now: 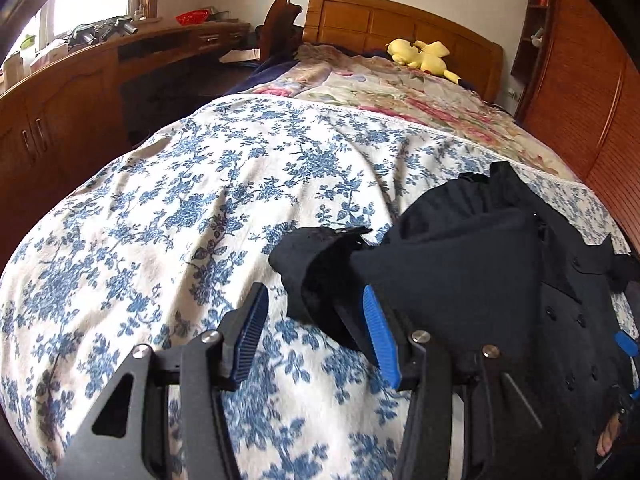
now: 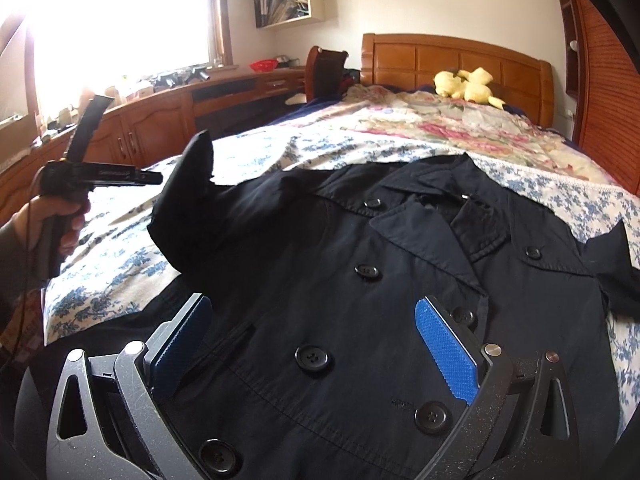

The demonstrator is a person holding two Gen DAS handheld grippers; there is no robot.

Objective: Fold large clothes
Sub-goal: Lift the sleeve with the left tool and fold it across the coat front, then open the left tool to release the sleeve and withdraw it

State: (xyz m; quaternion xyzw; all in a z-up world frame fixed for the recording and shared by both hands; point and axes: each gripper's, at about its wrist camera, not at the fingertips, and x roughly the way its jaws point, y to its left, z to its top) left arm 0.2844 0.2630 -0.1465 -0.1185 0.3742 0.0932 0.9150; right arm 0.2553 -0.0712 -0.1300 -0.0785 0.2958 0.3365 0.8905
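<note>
**A:** Coat (image 2: 360, 280) first: where does it lie against the right gripper (image 2: 316, 344)?

**B:** Flat on the bed, front up, directly beneath and between the right fingers (image 2: 448, 348). Those fingers are spread wide and grasp nothing; one black button (image 2: 312, 359) sits in the gap between them, and another lies just beyond the tip of the right-hand finger.

**A:** And the left gripper (image 1: 316, 320)?

**B:** Its fingers (image 1: 378, 336) are released too, parted over the bedspread (image 1: 160, 200). The blue-and-white floral cloth shows through the gap. A black sleeve (image 1: 320, 264) lies bunched just ahead of the fingertips, close against the right-hand finger; whether it touches the pad I cannot tell. The coat's body spreads out to the right of that finger.

**A:** Seen from the right side?

**B:** The sleeve (image 2: 188, 200) rises in a fold left of the fingers and beyond them, with the left gripper (image 2: 100, 176), held in a hand (image 2: 52, 224), just to its left.

**A:** Farther out?

**B:** Beyond the collar (image 2: 440, 208), a pink floral quilt (image 2: 440, 128) covers the far half of the bed, then a yellow plush toy (image 2: 468, 84) rests near the wooden headboard (image 2: 460, 56). Far left of the fingers, a cluttered wooden tabletop (image 2: 200, 80) runs under the bright window (image 2: 120, 12).
</note>
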